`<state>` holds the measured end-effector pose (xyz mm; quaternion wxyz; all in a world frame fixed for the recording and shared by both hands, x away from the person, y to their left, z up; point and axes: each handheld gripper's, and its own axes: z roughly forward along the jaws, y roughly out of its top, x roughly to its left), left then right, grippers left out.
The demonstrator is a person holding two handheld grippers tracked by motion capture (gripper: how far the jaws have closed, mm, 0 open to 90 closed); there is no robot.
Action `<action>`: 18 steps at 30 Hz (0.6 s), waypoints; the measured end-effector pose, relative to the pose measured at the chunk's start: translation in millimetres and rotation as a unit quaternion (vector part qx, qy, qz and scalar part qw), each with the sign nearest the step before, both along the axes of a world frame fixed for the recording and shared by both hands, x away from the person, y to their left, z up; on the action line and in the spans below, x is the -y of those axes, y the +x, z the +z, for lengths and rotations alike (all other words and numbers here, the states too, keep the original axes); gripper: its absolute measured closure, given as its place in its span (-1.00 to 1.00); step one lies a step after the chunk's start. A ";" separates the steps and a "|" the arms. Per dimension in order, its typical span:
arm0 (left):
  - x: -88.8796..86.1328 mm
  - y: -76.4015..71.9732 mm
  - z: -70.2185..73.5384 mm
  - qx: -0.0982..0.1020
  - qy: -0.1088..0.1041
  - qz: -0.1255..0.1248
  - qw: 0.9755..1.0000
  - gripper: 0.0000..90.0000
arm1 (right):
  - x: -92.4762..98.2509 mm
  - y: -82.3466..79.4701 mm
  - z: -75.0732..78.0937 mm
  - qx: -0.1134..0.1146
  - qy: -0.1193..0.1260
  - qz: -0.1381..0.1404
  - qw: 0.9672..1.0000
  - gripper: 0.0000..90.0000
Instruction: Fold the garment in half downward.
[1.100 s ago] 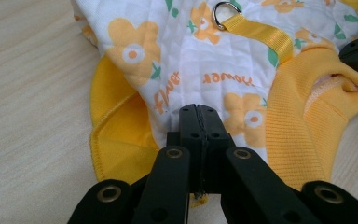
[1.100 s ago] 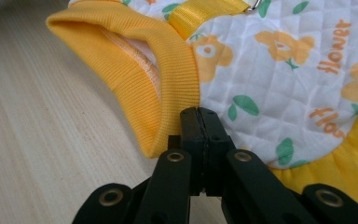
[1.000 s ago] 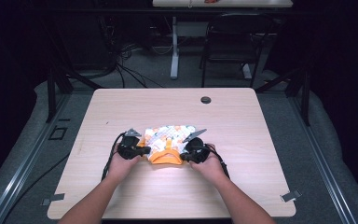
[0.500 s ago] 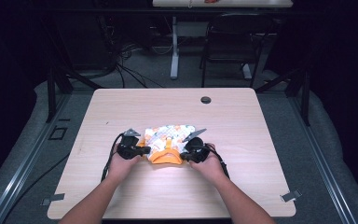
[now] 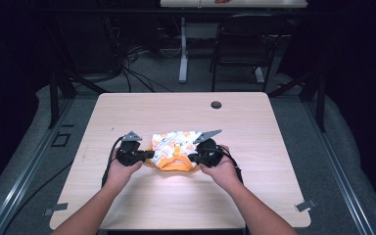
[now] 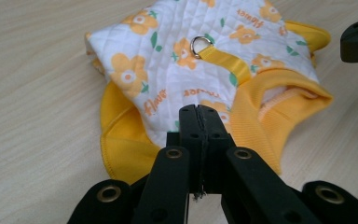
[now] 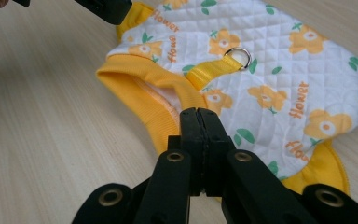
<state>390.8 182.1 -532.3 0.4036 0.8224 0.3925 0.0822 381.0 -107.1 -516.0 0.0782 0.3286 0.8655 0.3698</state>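
Both tongs, left (image 5: 144, 155) and right (image 5: 194, 157), are pressed together, empty, flanking the flowered pet vest (image 5: 175, 148). It lies flat on the tabletop (image 5: 254, 127), probably so each side can be pinched next.

Both forearms reach in from below. The left gripper (image 5: 148, 155) and right gripper (image 5: 192, 157) point inward at each other, each with jaws pressed together, well apart.
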 end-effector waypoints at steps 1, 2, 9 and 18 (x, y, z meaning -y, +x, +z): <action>-0.1 -2.5 2.1 0.003 0.004 -0.004 1.000 1.00 | 0.7 -2.4 2.3 0.001 0.001 0.001 1.000 1.00; -0.2 -5.2 4.3 0.004 0.003 -0.007 1.000 1.00 | 1.2 -4.9 4.0 0.002 0.002 0.003 1.000 1.00; -6.4 -27.5 14.4 0.014 -0.010 -0.024 1.000 1.00 | 10.6 -25.7 14.8 0.016 0.002 0.013 1.000 0.99; -17.6 -55.4 7.1 0.026 -0.006 -0.024 0.999 0.95 | 38.1 -54.9 7.0 0.017 0.009 -0.001 1.000 0.93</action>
